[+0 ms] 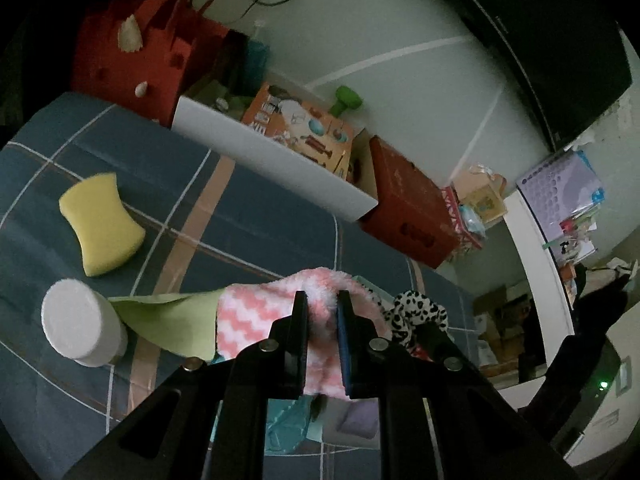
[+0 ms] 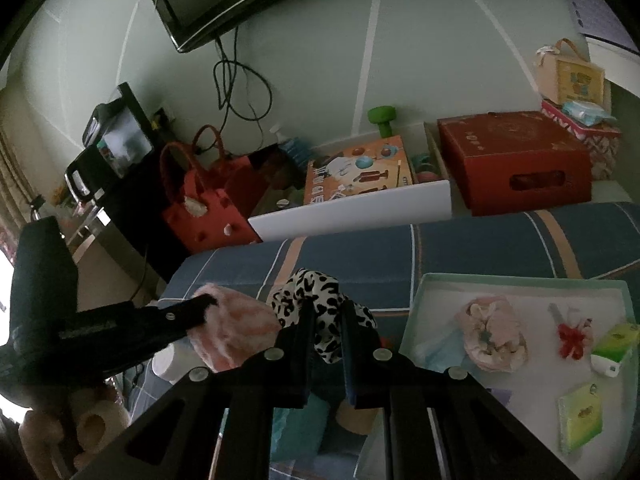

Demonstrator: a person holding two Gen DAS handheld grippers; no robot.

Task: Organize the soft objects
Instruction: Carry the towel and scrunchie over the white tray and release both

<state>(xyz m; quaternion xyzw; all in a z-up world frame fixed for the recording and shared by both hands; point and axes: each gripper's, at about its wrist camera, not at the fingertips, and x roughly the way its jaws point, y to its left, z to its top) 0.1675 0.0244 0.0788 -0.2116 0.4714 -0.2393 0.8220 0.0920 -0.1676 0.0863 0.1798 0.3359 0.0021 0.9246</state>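
Left wrist view shows the left gripper clamped on a pink and white fuzzy sock, which hangs between its fingers above the blue checked bed. A green cloth hangs just left of the sock, beside a white foam cylinder. Further off, a yellow sponge lies on the bed.

Right wrist view shows the right gripper closed on a black and white spotted scrunchie, held just beside the sock. To its right sits a shallow tray on the bed, holding a pink fabric bundle and small packets. Beyond the bed stand a white box, a red bag and a red box.
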